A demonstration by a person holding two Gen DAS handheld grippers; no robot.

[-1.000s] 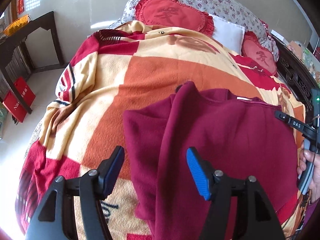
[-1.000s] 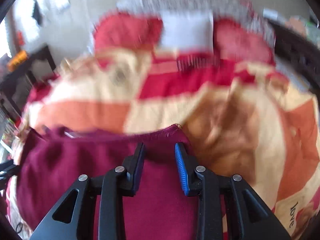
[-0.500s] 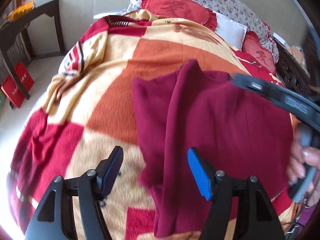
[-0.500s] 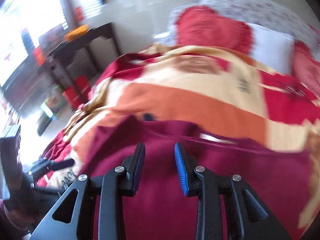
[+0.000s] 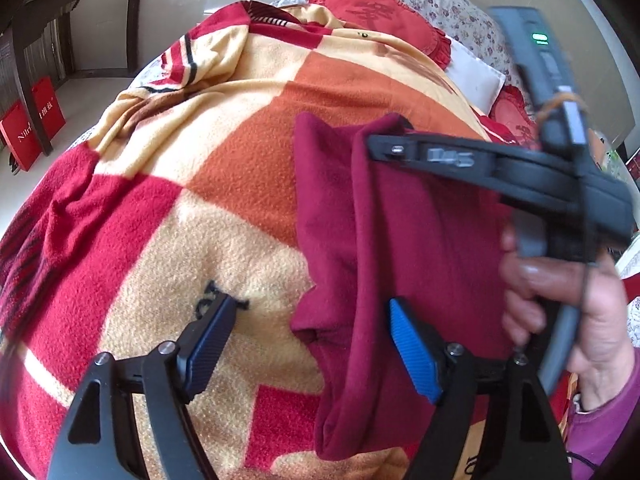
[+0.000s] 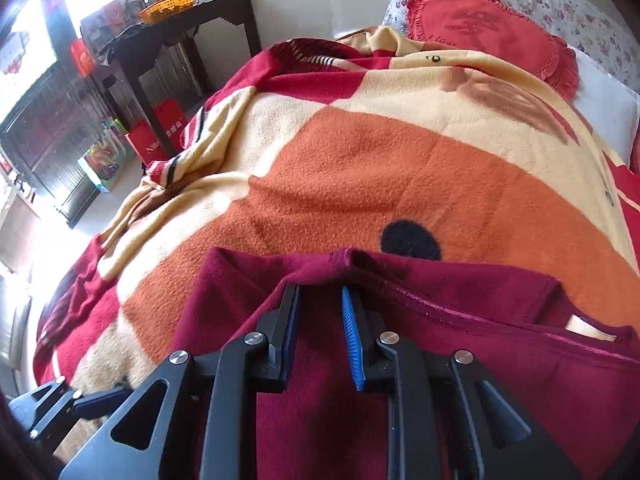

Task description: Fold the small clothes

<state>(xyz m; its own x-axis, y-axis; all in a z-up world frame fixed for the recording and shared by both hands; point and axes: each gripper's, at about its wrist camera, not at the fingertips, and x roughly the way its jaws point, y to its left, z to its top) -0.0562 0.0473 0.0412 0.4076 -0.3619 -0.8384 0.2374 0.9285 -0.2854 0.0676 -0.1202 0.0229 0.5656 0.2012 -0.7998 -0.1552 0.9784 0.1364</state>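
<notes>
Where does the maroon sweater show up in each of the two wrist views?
Left wrist view: the maroon sweater fills the centre right, running down to the bottom, partly behind the right gripper.
Right wrist view: it spans the bottom, its top edge at the gripper's tips.
Shared landmark: the red heart-shaped pillow at the top of both.

Both cameras ride on the hand-held grippers, looking steeply down and forward over the bed from close range. The left view sits nearer the foot; the right, beside it, faces the window side. Both catch the maroon garment (image 5: 400, 240), checked blanket (image 6: 360, 160) and red heart pillow (image 5: 384, 20).
</notes>
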